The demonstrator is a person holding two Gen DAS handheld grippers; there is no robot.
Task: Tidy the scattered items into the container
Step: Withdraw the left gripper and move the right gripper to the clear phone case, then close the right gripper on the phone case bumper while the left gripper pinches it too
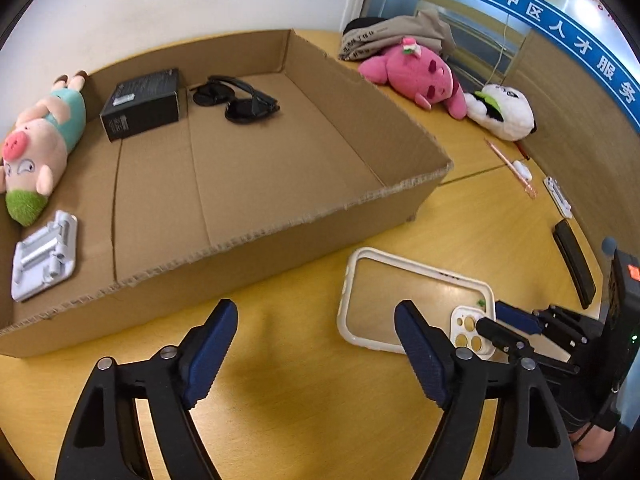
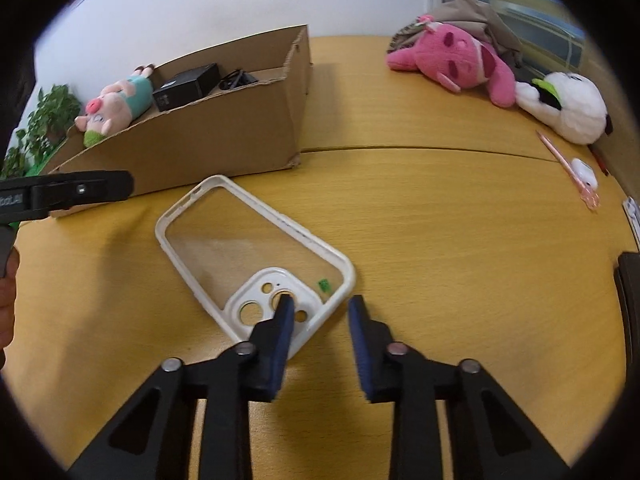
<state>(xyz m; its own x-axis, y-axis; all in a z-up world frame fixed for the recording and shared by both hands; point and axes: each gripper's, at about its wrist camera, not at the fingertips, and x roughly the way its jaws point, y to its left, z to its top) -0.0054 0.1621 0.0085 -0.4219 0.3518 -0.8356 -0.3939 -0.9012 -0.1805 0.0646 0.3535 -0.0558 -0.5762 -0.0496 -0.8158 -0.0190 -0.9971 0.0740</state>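
Lying flat on the yellow wooden tabletop point(image 2: 440, 220), the clear phone case with a white rim point(image 2: 248, 256) sits just in front of the shallow brown cardboard box point(image 1: 248, 236), its camera-cutout end nearest you. Your right gripper point(image 2: 320, 312) straddles that corner: one blue pad is over the camera cutout, the other is outside the rim, and a gap shows on both sides, so the pads are not pressing on the case. Your left gripper point(image 1: 316, 320) hangs wide open over bare table beside the case, with nothing between its fingers.

Inside the box you have a pink pig plush in a teal shirt point(image 1: 40, 140), a black rectangular carton point(image 1: 142, 102), black sunglasses point(image 1: 236, 98) and a folded silver-white stand point(image 1: 44, 256). Well beyond the case, by the far edge, lie a bright pink plush point(image 1: 420, 76), a white and black plush point(image 1: 504, 110) touching it, and a pink pen point(image 2: 568, 168).
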